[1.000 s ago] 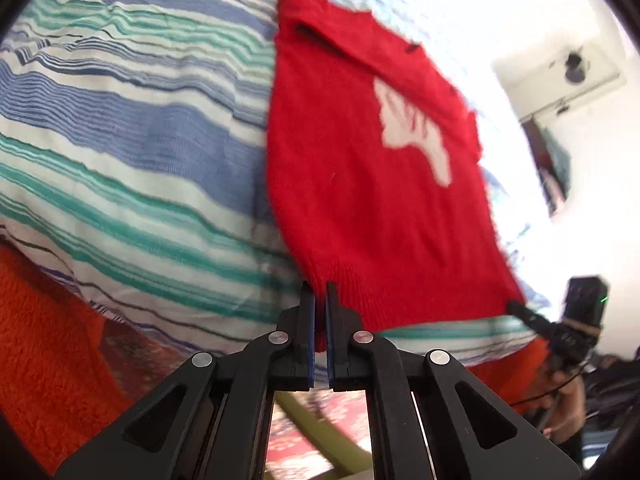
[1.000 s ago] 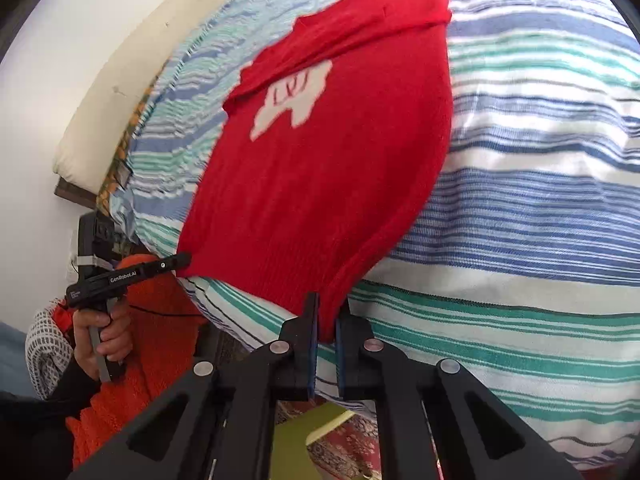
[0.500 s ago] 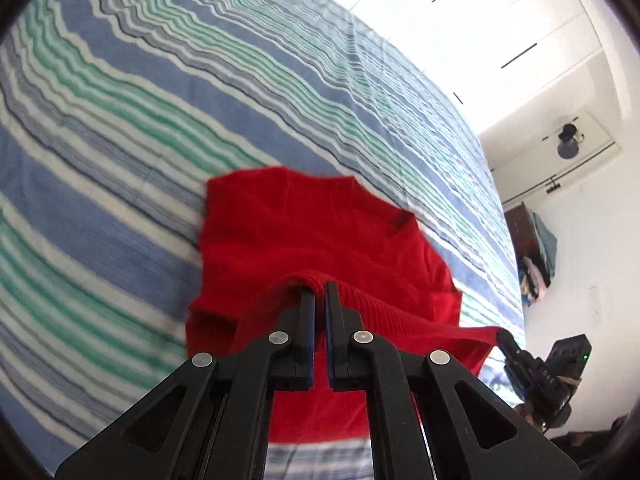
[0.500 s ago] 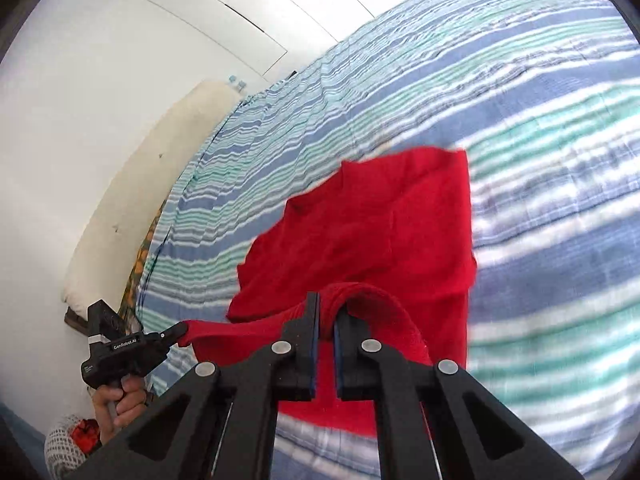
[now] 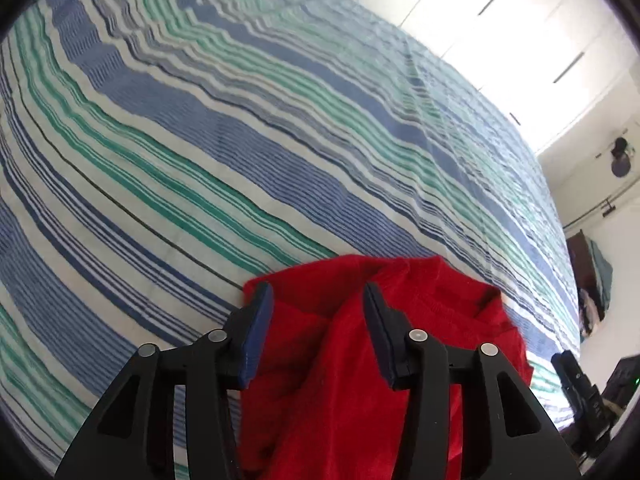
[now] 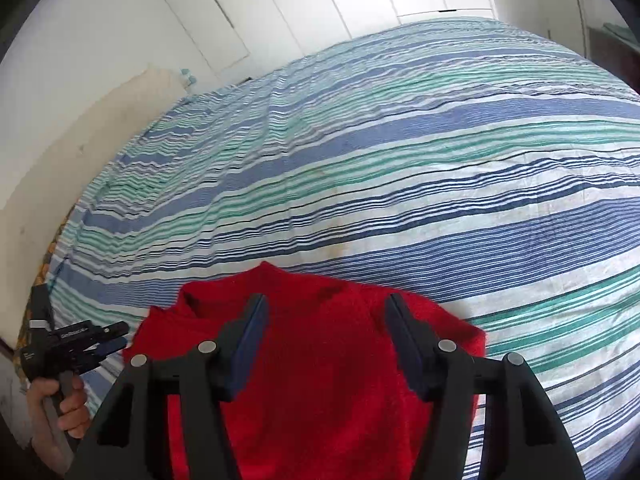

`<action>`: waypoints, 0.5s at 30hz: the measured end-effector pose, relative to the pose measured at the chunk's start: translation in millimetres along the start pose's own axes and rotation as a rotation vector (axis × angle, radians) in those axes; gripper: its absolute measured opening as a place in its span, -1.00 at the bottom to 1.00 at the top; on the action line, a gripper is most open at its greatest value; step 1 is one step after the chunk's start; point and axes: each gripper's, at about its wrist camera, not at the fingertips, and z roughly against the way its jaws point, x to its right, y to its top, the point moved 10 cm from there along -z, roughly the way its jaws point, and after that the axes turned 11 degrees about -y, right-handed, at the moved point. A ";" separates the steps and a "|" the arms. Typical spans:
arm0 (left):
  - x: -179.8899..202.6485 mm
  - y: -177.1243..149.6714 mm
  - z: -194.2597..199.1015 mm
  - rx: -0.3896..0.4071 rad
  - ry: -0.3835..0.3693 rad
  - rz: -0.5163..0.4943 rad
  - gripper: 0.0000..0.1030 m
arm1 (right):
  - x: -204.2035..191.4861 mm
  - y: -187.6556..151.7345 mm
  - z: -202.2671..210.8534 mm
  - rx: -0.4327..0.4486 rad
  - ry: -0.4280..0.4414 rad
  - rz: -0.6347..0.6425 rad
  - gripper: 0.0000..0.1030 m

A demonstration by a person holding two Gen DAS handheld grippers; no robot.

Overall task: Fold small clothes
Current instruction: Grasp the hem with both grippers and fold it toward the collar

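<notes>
The left gripper (image 5: 318,304) is seen spread wide, nothing clamped between its blue-padded fingers (image 5: 256,328), with a raised ridge of the red knitted sweater (image 5: 348,380) lying in the gap; whether the pads touch the knit cannot be told. The right gripper (image 6: 326,316) is likewise seen fully parted above the same red knitted sweater (image 6: 320,368), which is laid doubled over on the blue, green and white striped bedsheet (image 6: 400,168). Beyond the sweater the striped bedsheet (image 5: 240,140) is spread wide. To the left of the sweater, in the right wrist view, the left gripper (image 6: 114,338) is held in a bare hand (image 6: 66,404). Behind the bed, white panelled cupboard doors (image 6: 280,12) are seen.
</notes>
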 end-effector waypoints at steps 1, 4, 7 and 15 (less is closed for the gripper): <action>13.0 -12.2 12.9 0.015 -0.035 -0.070 0.20 | -5.5 -3.1 10.1 0.011 0.028 0.029 0.19; 51.0 -47.5 6.5 -0.054 -0.101 -0.226 0.34 | -34.6 -37.9 34.7 -0.030 0.205 0.118 0.19; 34.5 -87.5 -33.7 -0.201 0.023 -0.291 0.34 | -38.2 -94.9 28.2 -0.152 0.252 0.178 0.20; 33.6 -82.5 17.8 -0.125 -0.022 -0.246 0.73 | 8.7 -105.8 70.3 -0.114 0.190 0.108 0.13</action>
